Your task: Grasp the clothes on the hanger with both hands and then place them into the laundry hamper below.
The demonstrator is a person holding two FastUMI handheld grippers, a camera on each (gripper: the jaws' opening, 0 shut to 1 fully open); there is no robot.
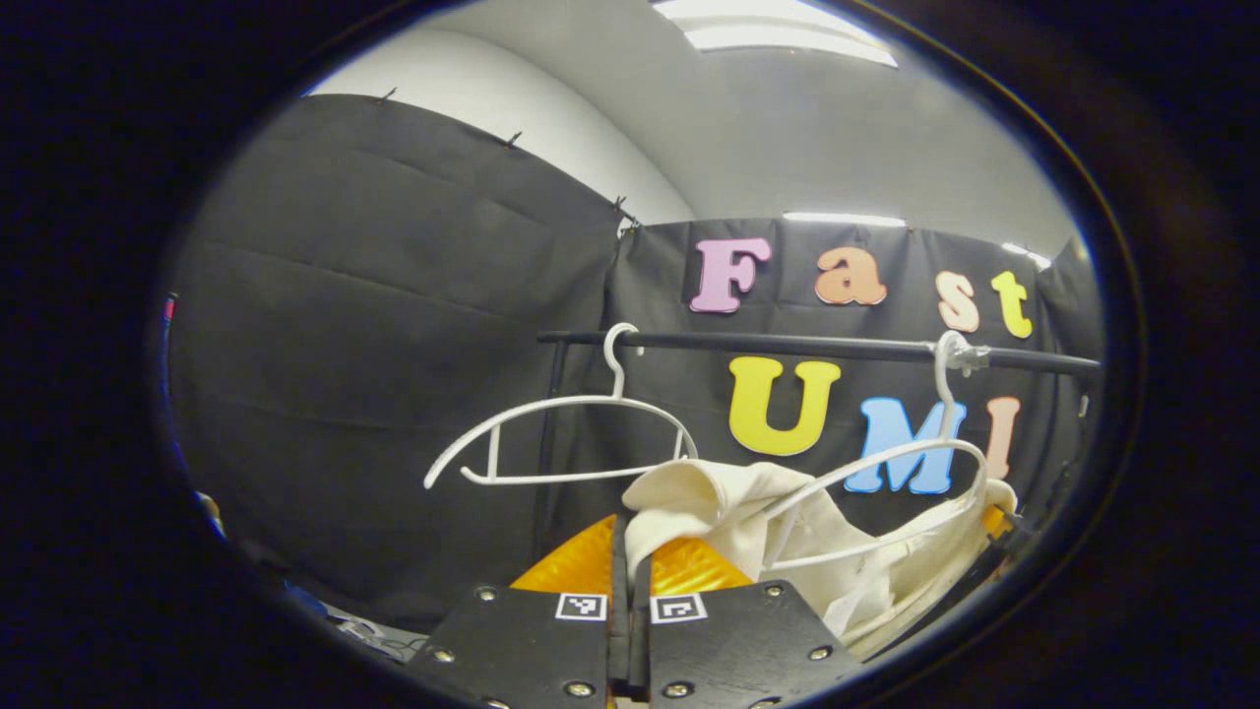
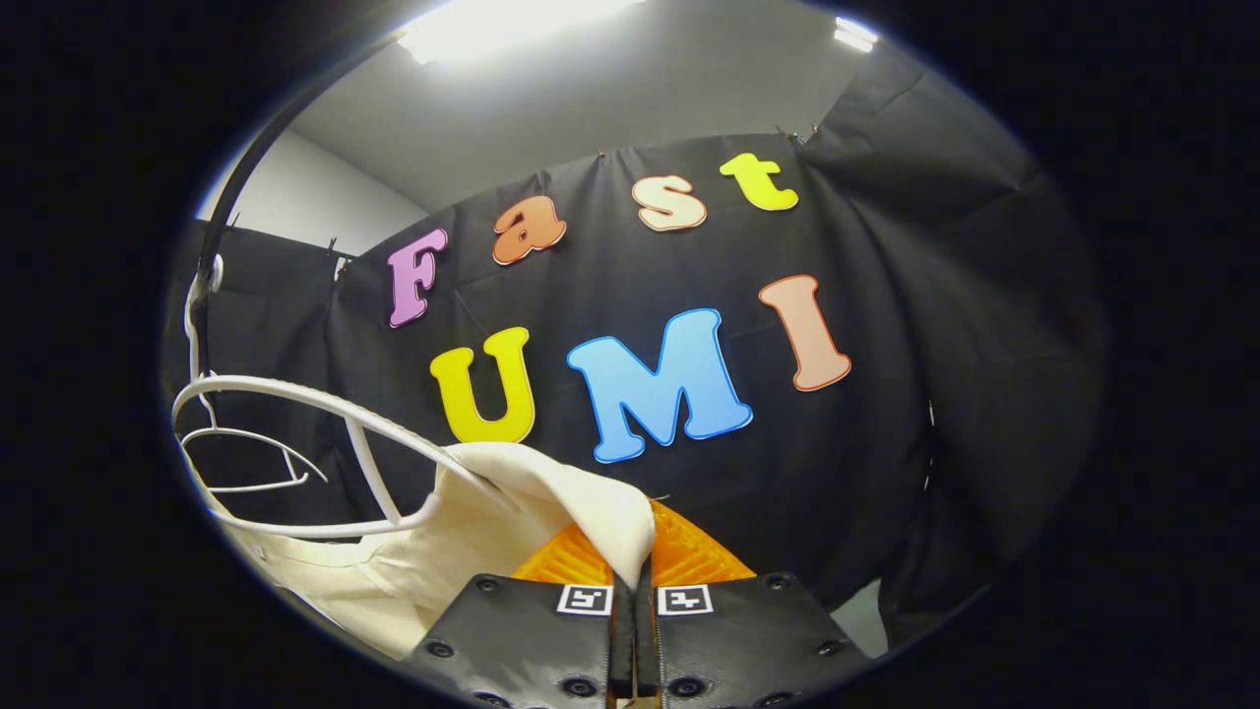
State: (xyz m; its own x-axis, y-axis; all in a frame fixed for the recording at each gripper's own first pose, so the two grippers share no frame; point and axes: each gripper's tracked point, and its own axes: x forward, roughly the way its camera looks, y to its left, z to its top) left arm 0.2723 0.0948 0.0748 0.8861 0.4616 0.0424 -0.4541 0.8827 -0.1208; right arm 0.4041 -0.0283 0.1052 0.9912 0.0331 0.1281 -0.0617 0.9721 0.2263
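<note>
Left gripper point(image 1: 630, 581): the two fingers stand closed together, only a thin slit between them. A fold of the cream garment point(image 1: 709, 502) is pinched in the slit, so both fingers press on the cloth.
Right gripper point(image 2: 631, 591): the fingers are also closed together, and a corner of the garment point(image 2: 551, 492) goes down into the slit between them. Both fingers hold it.
Garment: cream cloth, bunched and raised at both held points. In the left gripper view it hangs from the pinched fold toward the right and lies around the lower part of the near hanger point(image 1: 886, 473). In the right gripper view it spreads from the pinched corner down to the left, under the hanger's arm point(image 2: 325, 414).
Near hanger: white, with its hook on the rail point(image 1: 817, 347). It is tilted, and the garment is tangled with its lower bar. I cannot tell if the cloth is fully free of it.
Second hanger point(image 1: 561, 433): white, bare, hooked on the same rail to the left of the near one, well apart from the garment.
Rail: dark, nearly level, running in front of the black cloth wall point(image 1: 374, 325).
Ceiling point(image 1: 787, 128): pale, with bright light strips above the wall.
</note>
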